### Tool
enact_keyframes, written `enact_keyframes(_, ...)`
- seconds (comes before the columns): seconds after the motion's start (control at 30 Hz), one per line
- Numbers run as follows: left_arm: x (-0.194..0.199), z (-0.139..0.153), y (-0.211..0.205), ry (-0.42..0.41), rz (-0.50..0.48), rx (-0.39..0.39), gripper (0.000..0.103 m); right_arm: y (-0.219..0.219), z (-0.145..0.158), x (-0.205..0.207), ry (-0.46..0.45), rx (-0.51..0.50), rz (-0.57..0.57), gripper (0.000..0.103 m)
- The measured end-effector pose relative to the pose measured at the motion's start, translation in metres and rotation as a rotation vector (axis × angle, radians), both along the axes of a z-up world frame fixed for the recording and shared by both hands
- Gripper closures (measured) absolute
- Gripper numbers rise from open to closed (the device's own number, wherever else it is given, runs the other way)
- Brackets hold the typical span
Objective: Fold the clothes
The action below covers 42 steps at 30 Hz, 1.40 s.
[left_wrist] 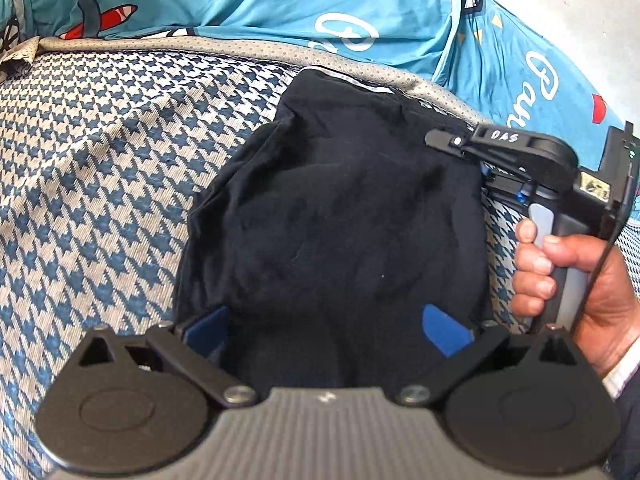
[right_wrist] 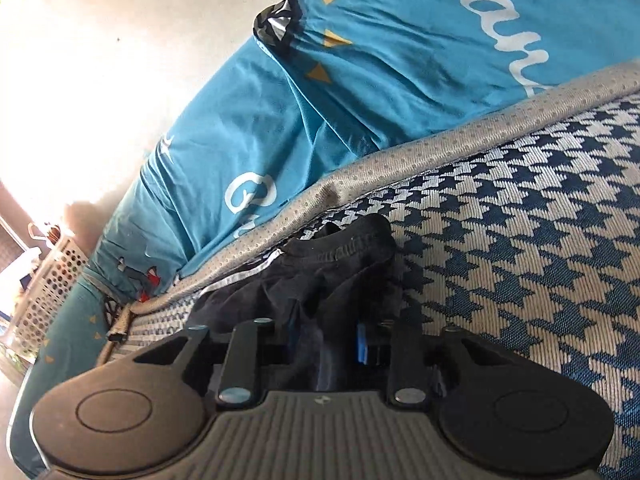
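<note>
A black garment (left_wrist: 336, 216) lies bunched on the blue-and-white houndstooth mattress cover (left_wrist: 100, 184). My left gripper (left_wrist: 326, 332) is open at the garment's near edge, its blue pads (left_wrist: 444, 330) spread wide with black cloth lying between them. My right gripper (left_wrist: 442, 139), held by a person's hand (left_wrist: 576, 276), is shut on the garment's far right edge. In the right wrist view the right gripper (right_wrist: 332, 340) has its fingers close together with folds of the black garment (right_wrist: 340, 264) pinched between them. A seam and a pale trim show at that edge.
A bright blue printed sheet (left_wrist: 280, 0) is heaped behind the cover's grey dotted border (right_wrist: 400, 156). A white perforated basket (right_wrist: 44, 280) stands off the bed at the far left. The houndstooth cover (right_wrist: 540, 240) stretches to the right.
</note>
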<state>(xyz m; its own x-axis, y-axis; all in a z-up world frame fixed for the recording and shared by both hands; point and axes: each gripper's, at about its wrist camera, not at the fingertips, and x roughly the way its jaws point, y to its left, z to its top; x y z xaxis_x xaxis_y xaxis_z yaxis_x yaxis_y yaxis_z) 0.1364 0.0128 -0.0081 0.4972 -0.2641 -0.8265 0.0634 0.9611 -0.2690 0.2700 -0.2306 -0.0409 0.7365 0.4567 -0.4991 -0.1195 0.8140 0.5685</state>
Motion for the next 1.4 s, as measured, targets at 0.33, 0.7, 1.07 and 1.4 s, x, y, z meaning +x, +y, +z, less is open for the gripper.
enact_keyframes(0.33, 0.002, -0.004, 0.0, 0.001, 0.01, 0.01, 0.0, 0.024, 0.009, -0.011, -0.071, -0.188, -0.054, 0.095)
enact_keyframes(0.7, 0.0, -0.002, -0.009, -0.001, -0.032, 0.015, 0.0, 0.003, 0.024, -0.033, -0.101, -0.282, -0.198, 0.096)
enact_keyframes(1.07, -0.005, -0.003, -0.014, 0.004, -0.045, 0.007, 0.0, -0.1, 0.048, -0.076, -0.052, -0.367, -0.504, 0.096)
enact_keyframes(1.4, -0.019, -0.006, -0.02, 0.006, -0.067, 0.0, 0.0, -0.182, 0.046, -0.13, 0.142, -0.438, -0.739, 0.083)
